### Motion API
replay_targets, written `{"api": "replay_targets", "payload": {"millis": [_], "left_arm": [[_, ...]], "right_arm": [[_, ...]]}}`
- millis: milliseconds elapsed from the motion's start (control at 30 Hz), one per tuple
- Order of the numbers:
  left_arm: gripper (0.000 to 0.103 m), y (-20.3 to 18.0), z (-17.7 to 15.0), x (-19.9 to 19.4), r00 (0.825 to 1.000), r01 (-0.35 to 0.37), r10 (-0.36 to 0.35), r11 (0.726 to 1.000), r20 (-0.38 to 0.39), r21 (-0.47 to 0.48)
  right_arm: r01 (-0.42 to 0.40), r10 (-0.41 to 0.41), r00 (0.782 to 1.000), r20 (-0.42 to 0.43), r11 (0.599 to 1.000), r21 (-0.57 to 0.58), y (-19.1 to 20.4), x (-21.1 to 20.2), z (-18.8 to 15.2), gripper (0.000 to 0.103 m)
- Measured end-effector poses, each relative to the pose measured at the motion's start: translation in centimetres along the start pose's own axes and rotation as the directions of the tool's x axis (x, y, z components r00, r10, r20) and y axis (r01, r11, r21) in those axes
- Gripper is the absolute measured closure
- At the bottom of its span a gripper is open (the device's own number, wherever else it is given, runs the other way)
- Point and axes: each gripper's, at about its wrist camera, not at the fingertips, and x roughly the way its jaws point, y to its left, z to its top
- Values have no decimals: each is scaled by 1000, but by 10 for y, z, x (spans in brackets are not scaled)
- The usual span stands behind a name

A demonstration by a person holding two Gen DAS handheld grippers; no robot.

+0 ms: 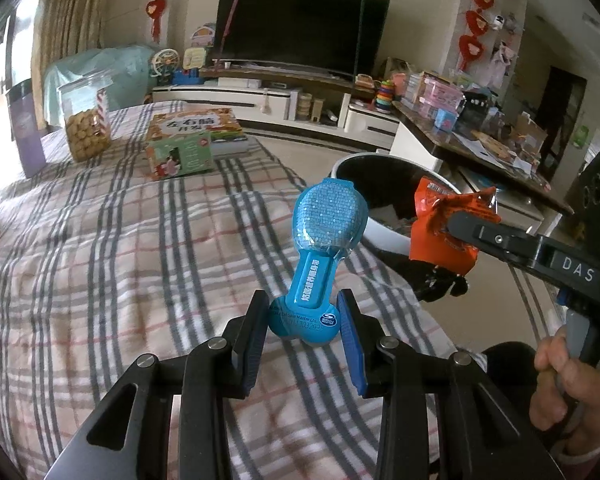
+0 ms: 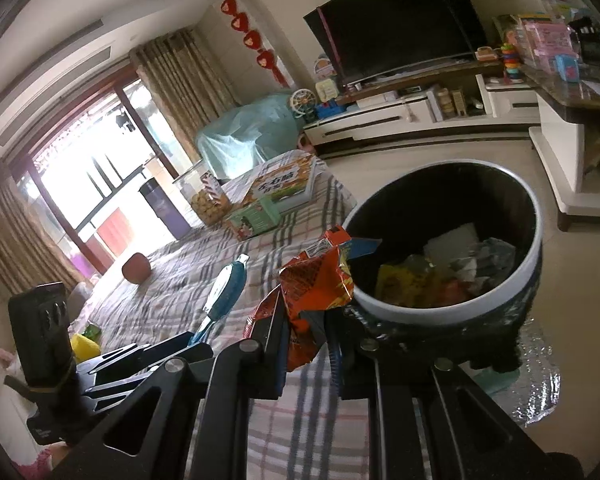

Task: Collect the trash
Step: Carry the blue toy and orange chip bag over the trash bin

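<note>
Bed [image 1: 100,248] w/ plaid cover, grey + pink stripes on white. On it, far end: clear cookie jar [image 1: 85,122], purple canister [image 1: 29,136] just left of jar, big picture book [image 1: 204,126] lying flat, small green box [image 1: 182,156] touching book's near edge. Reddish-brown round thing [image 2: 137,267] mid-bed, apart from rest (can't tell what). Yellow + green bits [image 2: 85,342] at near left edge, blurred. Floor [image 2: 440,148] beyond, pale tile; trash bin [image 2: 536,216] stands just beside bed edge.

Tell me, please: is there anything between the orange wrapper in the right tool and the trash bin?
Nothing visible blocks it. The right tool holds the orange wrapper just beside the rim of the trash bin, whose mouth is open. The blue package in the left tool is off to the side.
</note>
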Motion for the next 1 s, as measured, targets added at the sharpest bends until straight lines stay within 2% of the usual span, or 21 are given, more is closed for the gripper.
{"api": "replay_targets", "payload": {"millis": [1000], "left_arm": [[70,-42,31,34,999,49,-49,996,1,76]], "right_arm": [[90,-92,995,44,995,36,-45,-15,21,87]]}}
